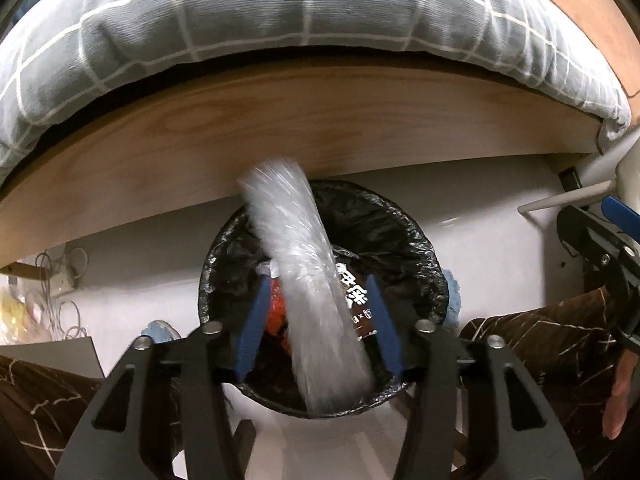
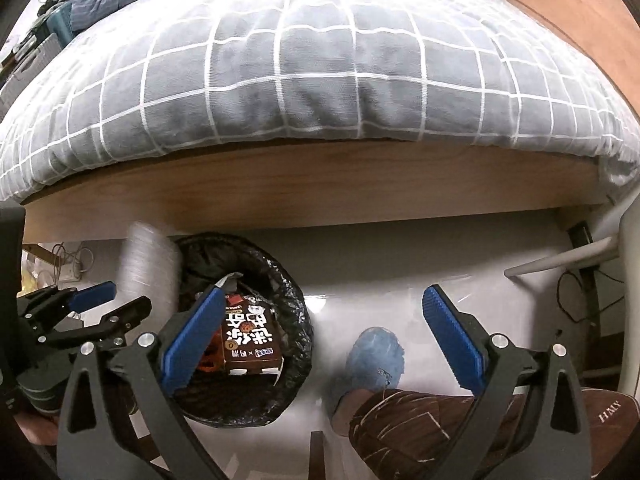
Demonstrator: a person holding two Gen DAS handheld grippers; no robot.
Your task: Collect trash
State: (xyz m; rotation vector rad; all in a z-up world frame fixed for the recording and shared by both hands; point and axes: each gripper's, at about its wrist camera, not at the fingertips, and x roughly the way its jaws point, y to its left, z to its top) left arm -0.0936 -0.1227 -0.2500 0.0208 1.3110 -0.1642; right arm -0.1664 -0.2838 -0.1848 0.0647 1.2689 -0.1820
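Trash disposal is the step in hand. A clear plastic bottle (image 1: pixel 308 292), blurred as if in motion, lies between the fingers of the left tool (image 1: pixel 320 324), directly above a bin (image 1: pixel 404 236) lined with a black bag. The blue pads stand apart on either side of the bottle with visible gaps, so the left tool appears open and the bottle released or dropping; firm contact cannot be confirmed. The bin sits on the floor just in front of the wooden bed frame (image 1: pixel 280 128), under a grey checked quilt (image 1: pixel 240 32).

The right tool (image 2: pixel 320 340) is wide open and holds nothing. It hangs over the floor to the right of the bin, near a blue slipper (image 2: pixel 376 356) on the person's foot.

In judgement, the next move calls for letting the bottle settle fully inside the liner, then drawing the left tool clear of the rim before seeking further trash.

The right wrist view shows what the left does not: a brown snack box (image 2: pixel 250 336) lying plainly in the bin, and the bottle's upper end standing beside and above the bin's left rim. The left wrist view alone shows the bottle's full length against the bin opening, and cables with a power strip (image 1: pixel 64 276) on the floor at far left.
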